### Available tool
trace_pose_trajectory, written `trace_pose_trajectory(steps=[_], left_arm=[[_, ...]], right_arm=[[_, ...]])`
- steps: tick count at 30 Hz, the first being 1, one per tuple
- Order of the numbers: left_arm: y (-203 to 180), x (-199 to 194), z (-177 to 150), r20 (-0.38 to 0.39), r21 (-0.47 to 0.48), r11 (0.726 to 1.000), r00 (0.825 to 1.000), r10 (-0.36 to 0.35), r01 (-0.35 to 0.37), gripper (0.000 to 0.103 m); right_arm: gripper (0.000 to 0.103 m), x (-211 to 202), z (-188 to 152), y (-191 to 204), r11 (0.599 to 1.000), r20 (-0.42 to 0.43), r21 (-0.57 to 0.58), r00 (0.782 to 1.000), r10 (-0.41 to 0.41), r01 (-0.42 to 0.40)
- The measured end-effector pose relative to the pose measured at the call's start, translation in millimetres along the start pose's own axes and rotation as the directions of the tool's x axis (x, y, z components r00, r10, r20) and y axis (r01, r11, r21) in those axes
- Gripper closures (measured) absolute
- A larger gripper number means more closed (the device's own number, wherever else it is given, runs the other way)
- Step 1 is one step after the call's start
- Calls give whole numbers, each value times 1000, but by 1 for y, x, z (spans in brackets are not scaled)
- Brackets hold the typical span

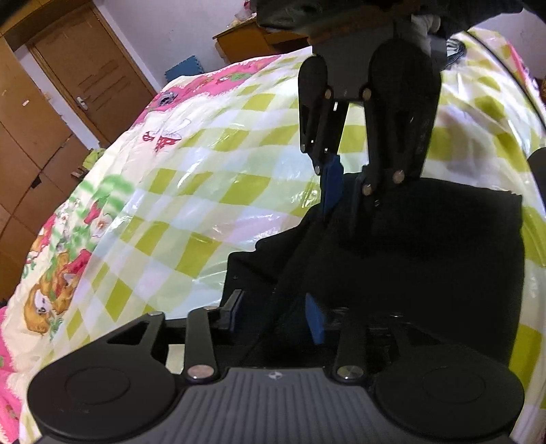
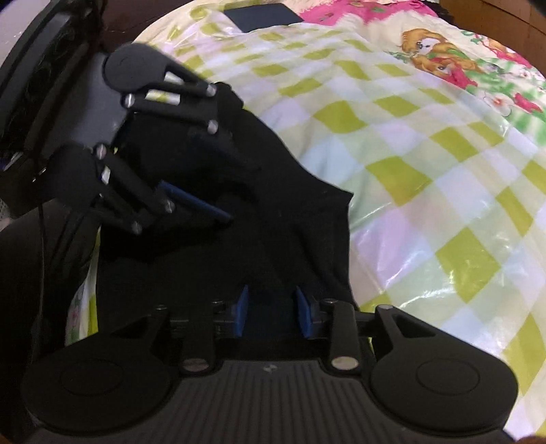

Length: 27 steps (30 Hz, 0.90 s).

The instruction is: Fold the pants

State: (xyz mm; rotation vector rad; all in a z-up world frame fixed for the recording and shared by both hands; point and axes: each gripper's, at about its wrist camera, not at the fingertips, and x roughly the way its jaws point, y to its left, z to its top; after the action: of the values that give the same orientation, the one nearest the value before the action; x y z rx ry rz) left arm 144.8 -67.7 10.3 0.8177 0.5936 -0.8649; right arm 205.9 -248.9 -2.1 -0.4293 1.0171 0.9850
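The black pants point(image 1: 426, 256) lie folded in a compact dark pile on the checked plastic-covered bedspread point(image 1: 204, 191). My left gripper point(image 1: 274, 312) stands open just above the pile's near edge; its blue pads are apart and dark fabric shows under the gap. The right gripper point(image 1: 344, 201) reaches down from the top onto the pile's far side. In the right wrist view my right gripper point(image 2: 272, 312) is open over the pants point(image 2: 290, 222), with its blue pads clear of the cloth. The left gripper point(image 2: 228, 181) comes in from the upper left, its jaws spread wide above the fabric.
The bedspread point(image 2: 426, 153) stretches wide around the pants. A wooden door point(image 1: 92, 75), a desk point(image 1: 245, 41) and a blue foam mat point(image 1: 184, 70) stand beyond the bed. A dark flat object point(image 2: 262, 15) lies at the bed's far edge. A thin black cord point(image 1: 269, 324) hangs by my left gripper.
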Motion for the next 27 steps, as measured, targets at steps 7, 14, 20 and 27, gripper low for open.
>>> trace_pose_trajectory(steps=[7, 14, 20, 27], left_arm=[[-22, 24, 2, -66, 133, 989, 996, -57, 65, 48], [-18, 25, 13, -38, 98, 995, 999, -7, 10, 78], [-10, 32, 6, -40, -1, 994, 993, 109, -109, 84], [-23, 37, -12, -46, -48, 971, 972, 232, -234, 80]], right_arm=[[76, 18, 4, -6, 1000, -84, 18, 996, 12, -10], [101, -5, 12, 4, 988, -48, 118, 994, -97, 102], [101, 1, 9, -10, 957, 32, 239, 984, -177, 165], [91, -5, -4, -7, 934, 113, 325, 974, -194, 148]])
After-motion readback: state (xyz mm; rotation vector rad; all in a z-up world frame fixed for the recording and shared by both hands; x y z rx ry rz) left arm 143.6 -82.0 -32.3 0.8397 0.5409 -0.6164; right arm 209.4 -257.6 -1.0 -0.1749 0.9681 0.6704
